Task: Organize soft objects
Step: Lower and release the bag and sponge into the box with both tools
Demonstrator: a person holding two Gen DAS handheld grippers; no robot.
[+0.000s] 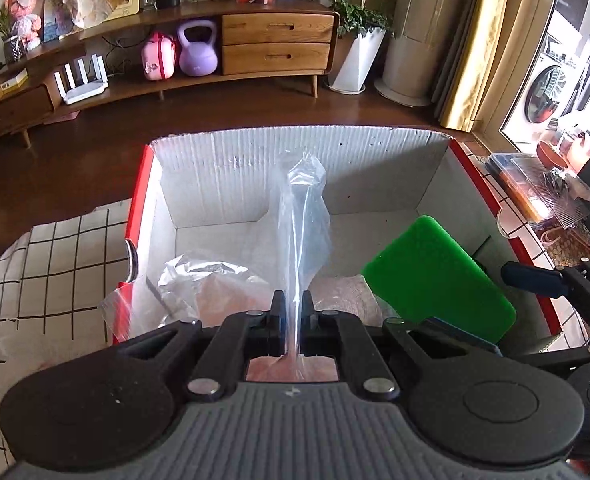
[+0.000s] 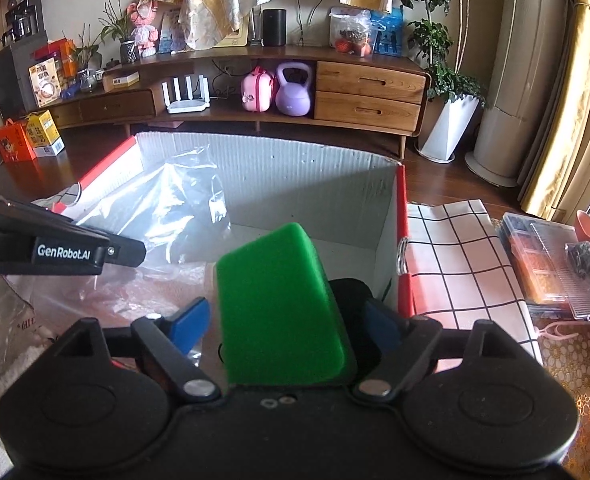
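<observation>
Green sponge [image 2: 279, 308] between right tongs' [image 2: 287, 320] spread blue fingers [image 2: 189, 322], over box [image 2: 295, 168].

Both grippers are showing matte black bodies with round side housings and silver pivot screws beside the ribbed grey grip, the left gripper [image 1: 293, 304] wearing black fingers, the right gripper [image 2: 285, 322] blue pads [image 2: 189, 320], white "GenRobot.AI" lettering.

The box [image 1: 375, 168] is sitting on the surface [image 2: 463, 264], with the cabinet [image 2: 279, 92] standing behind it. Inside the box, the plastic bag [image 1: 303, 216] is rising on the left, the sponge [image 2: 279, 312] is lying to its right, near the right wall.
</observation>
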